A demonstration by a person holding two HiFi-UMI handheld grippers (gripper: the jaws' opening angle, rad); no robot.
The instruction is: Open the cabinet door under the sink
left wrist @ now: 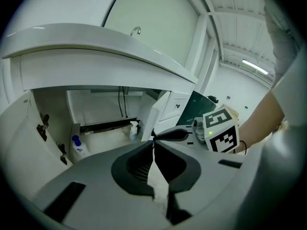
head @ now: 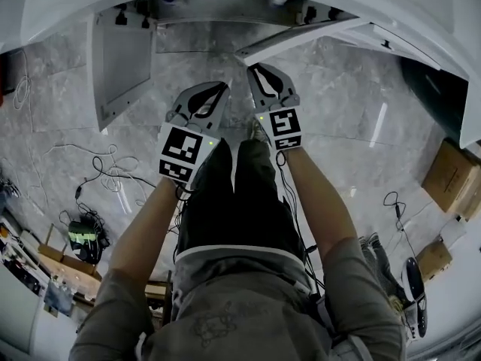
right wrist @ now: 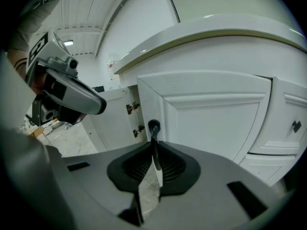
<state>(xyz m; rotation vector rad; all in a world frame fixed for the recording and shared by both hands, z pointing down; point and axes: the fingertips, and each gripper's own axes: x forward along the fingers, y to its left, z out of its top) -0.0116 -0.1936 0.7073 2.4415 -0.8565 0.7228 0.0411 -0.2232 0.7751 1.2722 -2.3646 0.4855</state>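
Both my jaws are pressed together and hold nothing. The white cabinet door (right wrist: 206,119) stands open. Its dark knob (right wrist: 153,126) sits right at the tip of my right gripper (right wrist: 154,142). My left gripper (left wrist: 153,141) is left of the door, not touching it.

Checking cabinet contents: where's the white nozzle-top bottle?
Left gripper view: the white nozzle-top bottle stands inside the open cabinet, right of the blue-capped bottle.

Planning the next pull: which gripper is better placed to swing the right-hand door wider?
Right. The right gripper is shut on the dark knob at the edge of the door. The left gripper is shut on nothing and faces into the open cabinet, away from any knob.
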